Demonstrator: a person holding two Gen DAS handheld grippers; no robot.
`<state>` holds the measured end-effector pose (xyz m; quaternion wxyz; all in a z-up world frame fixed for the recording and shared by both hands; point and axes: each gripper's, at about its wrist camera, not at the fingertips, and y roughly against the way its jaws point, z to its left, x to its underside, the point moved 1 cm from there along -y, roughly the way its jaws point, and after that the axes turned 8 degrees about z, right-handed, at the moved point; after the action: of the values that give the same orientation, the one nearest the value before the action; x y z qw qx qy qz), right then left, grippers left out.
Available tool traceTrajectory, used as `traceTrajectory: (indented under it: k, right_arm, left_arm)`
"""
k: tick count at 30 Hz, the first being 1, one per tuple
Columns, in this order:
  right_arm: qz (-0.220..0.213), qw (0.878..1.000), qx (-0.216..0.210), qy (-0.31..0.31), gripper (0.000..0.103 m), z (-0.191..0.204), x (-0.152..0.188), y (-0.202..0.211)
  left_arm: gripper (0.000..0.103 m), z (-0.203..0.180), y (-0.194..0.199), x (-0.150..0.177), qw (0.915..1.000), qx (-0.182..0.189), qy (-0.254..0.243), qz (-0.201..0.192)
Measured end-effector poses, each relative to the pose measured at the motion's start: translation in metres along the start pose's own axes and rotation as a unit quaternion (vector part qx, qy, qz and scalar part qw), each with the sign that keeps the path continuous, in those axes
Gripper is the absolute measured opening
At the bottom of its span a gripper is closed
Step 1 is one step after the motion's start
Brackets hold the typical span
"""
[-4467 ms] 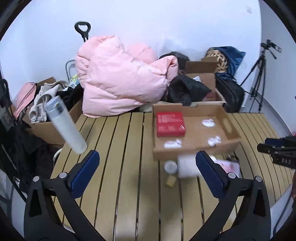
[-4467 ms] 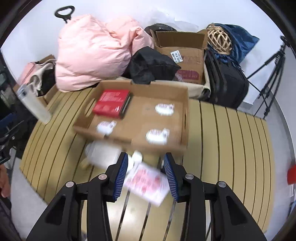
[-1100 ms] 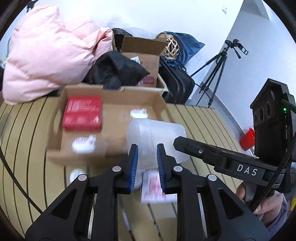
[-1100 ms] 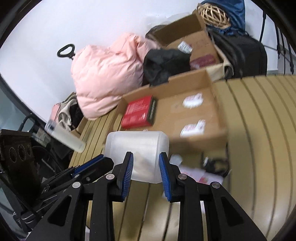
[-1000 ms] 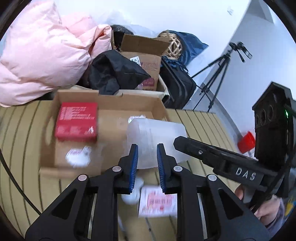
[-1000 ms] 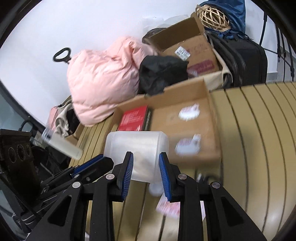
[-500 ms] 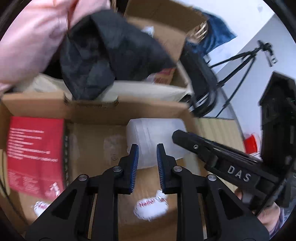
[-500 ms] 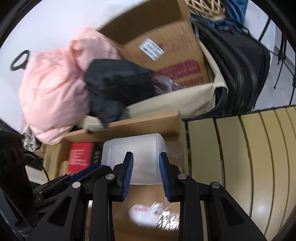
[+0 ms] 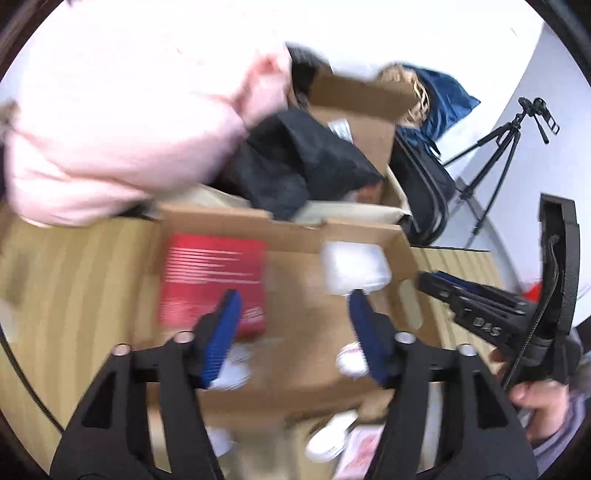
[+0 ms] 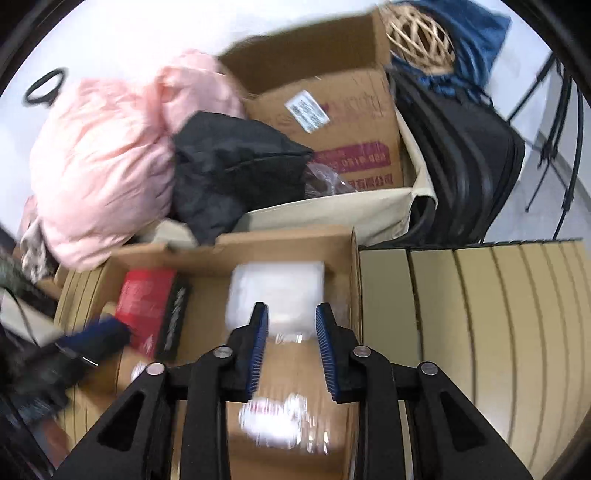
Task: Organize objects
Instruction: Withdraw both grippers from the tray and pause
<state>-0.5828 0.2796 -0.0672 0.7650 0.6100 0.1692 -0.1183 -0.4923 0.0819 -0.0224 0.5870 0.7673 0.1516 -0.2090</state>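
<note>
A: Translucent white container (image 10: 276, 291), resting in the far right corner of the shallow cardboard tray (image 10: 354, 280), against the back wall; same container (image 9: 354, 266) in the left wrist view, blurred.

B: Held or free?

A: Free. Right gripper (image 10: 290, 328) just in front of it, jaws parted, blue pads (image 10: 258, 347) flanking its near edge; contact not discernible. Left gripper (image 9: 293, 332) spread wide above the tray floor (image 9: 295, 321), nothing between the pads (image 9: 221, 332).

B: Rest of the tray?

A: Red box (image 9: 214, 280) lying flat on the left side, well apart from the container; same red box (image 10: 147, 306) in the right wrist view. Small white packets (image 10: 280, 417) near the front wall, blurred; another packet (image 9: 349, 360) beside the left gripper's right finger.

B: Surroundings?

A: Slatted tan table (image 10: 498, 332) under the tray. Behind it, pink padded jacket (image 10: 99, 166), black garment (image 10: 229, 166), open cardboard box (image 10: 332, 110), wicker ball (image 10: 419, 31), black suitcase (image 10: 469, 166). Tripod (image 9: 495, 155) at far right in the left wrist view.
</note>
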Motion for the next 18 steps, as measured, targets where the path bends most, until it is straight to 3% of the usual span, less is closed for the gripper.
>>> traceTrajectory:
  k: [1, 3, 6, 9, 13, 18]
  right_arm:
    - [-0.005, 1.000, 0.002, 0.012, 0.031, 0.005, 0.009, 0.011]
    - [-0.017, 0.999, 0.021, 0.028, 0.040, 0.016, 0.031, 0.035]
    - [-0.034, 0.997, 0.056, 0.044, 0.103, 0.032, 0.070, 0.072]
    - [-0.081, 0.993, 0.064, 0.061, 0.103, 0.049, 0.119, 0.114]
    - [-0.095, 0.993, 0.046, 0.060, 0.103, 0.065, 0.186, 0.153]
    - [-0.105, 0.991, 0.039, 0.067, 0.103, 0.083, 0.255, 0.183]
  left_arm:
    - [0.073, 0.003, 0.019, 0.010, 0.9998, -0.015, -0.008, -0.009]
    - [0.102, 0.011, 0.054, 0.031, 0.9984, -0.047, -0.012, -0.030]
    - [0.103, 0.020, 0.100, 0.069, 0.9929, -0.096, -0.005, -0.070]
    - [0.103, 0.026, 0.131, 0.113, 0.9860, -0.142, -0.007, -0.087]
    - [0.103, 0.030, 0.160, 0.171, 0.9916, -0.108, 0.003, -0.070]
    - [0.103, 0.030, 0.187, 0.230, 0.9910, -0.117, 0.017, -0.063]
